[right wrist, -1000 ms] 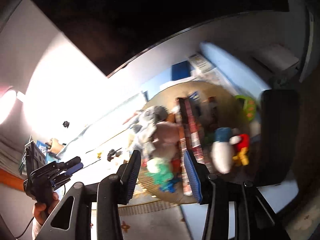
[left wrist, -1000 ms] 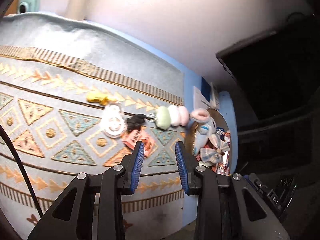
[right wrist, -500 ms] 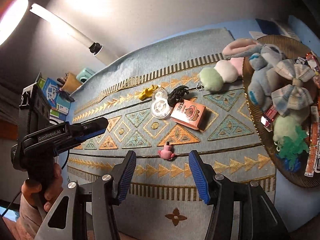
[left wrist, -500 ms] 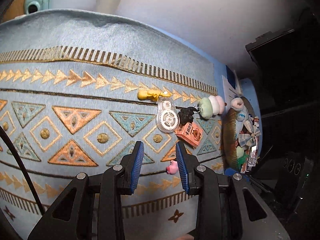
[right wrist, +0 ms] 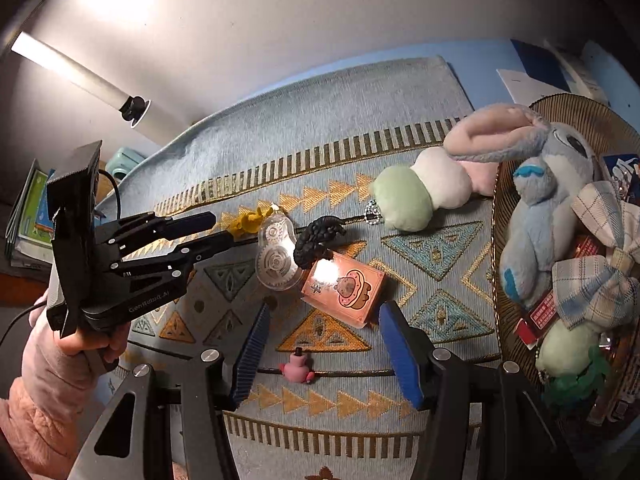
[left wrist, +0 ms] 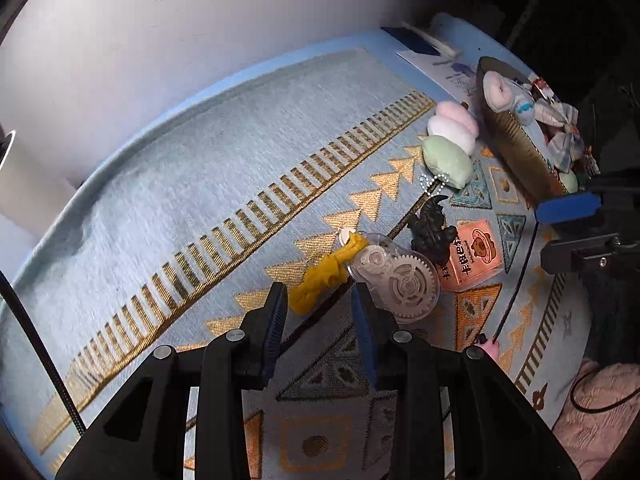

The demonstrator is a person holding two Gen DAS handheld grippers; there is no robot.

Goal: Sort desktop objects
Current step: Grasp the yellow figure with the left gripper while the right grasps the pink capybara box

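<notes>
on the mat (right wrist: 320, 128) we see a cluster: the tape dispenser (right wrist: 277, 258) lies left of the card box (right wrist: 345, 288), with the dark figure (right wrist: 318, 236) between them and behind. the yellow figure (right wrist: 248, 220) touches the dispenser's far end. the plush skewer (right wrist: 420, 188) lies right of these, reaching the basket (right wrist: 505, 320), where the rabbit (right wrist: 540, 208) sits. the pig (right wrist: 297, 368) lies alone, nearest us.

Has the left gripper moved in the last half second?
Yes. The left gripper has come down toward the yellow toy, away from the mat's left edge.
</notes>
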